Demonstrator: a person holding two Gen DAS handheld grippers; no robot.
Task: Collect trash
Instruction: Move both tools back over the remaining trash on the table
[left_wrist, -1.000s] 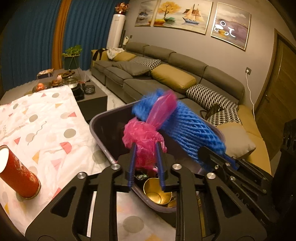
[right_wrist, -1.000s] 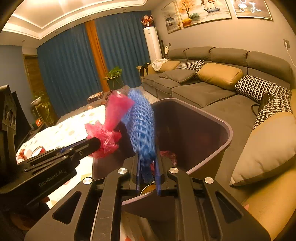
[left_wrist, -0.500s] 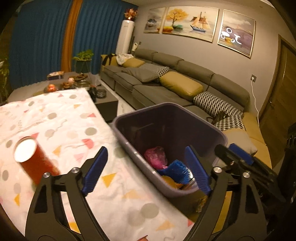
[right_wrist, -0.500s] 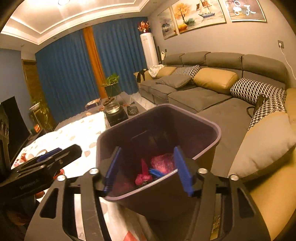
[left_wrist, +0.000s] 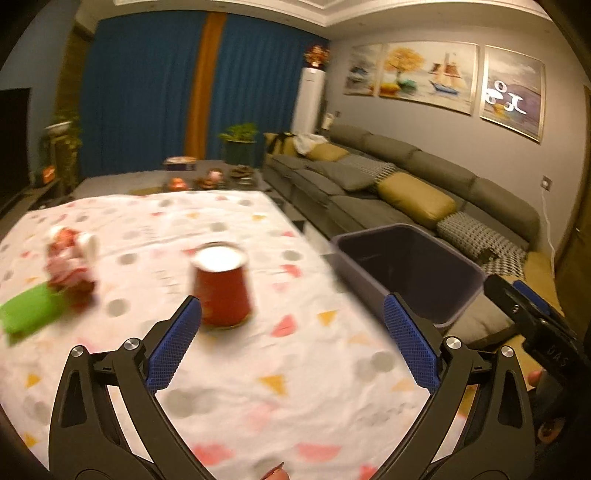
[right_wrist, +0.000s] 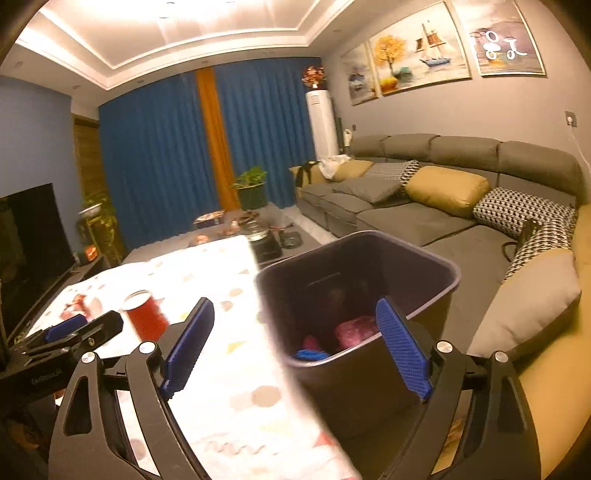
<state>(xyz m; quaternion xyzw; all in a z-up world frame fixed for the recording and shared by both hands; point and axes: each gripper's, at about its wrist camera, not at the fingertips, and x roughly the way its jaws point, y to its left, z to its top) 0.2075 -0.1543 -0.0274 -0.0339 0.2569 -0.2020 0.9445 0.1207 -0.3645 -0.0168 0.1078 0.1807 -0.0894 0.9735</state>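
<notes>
Our left gripper hung over the bench, fingers spread wide and empty. Our right gripper stood likewise wide and empty, beside the bin. Just beyond the left fingertips stood the red cup, upright. To take it well, we judged: centre it between the fingers, close gently mid-wall. Left of the cup lay a red wrapper and a green scrap; right of it, off the bench edge, the bin.

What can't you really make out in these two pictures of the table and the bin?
- Left wrist view: motion blur smears the red-and-white wrapper and green item; what they are is unclear.
- Left wrist view: the bin wall hides its contents.
- Right wrist view: the bin wall hides all but pink trash and blue netting.
</notes>
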